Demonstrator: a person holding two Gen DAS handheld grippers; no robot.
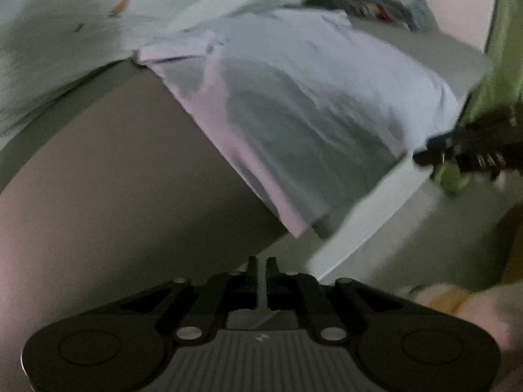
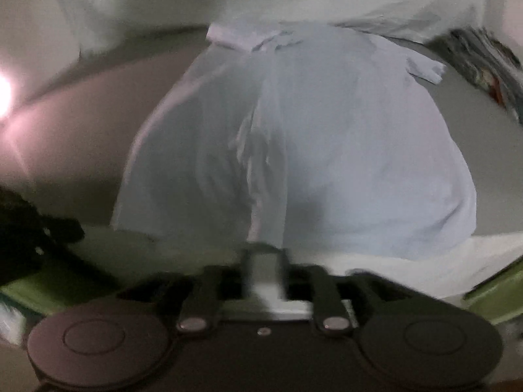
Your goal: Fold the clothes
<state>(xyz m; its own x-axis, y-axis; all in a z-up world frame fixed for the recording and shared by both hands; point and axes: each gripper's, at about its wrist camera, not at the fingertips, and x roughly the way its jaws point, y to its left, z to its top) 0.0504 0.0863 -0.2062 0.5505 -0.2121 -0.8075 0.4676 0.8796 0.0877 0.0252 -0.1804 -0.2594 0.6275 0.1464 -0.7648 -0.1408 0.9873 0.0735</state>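
Note:
A pale lavender shirt [image 1: 294, 104] lies spread on the grey table [image 1: 108, 170], its collar toward the far side. It also shows in the right wrist view [image 2: 343, 150], collar at the top. My left gripper [image 1: 261, 261] is shut and empty, just off the shirt's near corner at the table edge. My right gripper [image 2: 263, 254] sits at the shirt's near hem; blur hides whether its fingers hold cloth. The right gripper also shows in the left wrist view [image 1: 421, 155], at the shirt's right corner.
A white garment with small orange prints [image 1: 65, 32] lies beyond the shirt, also in the right wrist view [image 2: 147, 0]. A patterned dark cloth [image 2: 483, 62] lies at the far right. Green fabric [image 1: 500, 65] hangs at the right. A bright light [image 2: 3, 94] glares at the left.

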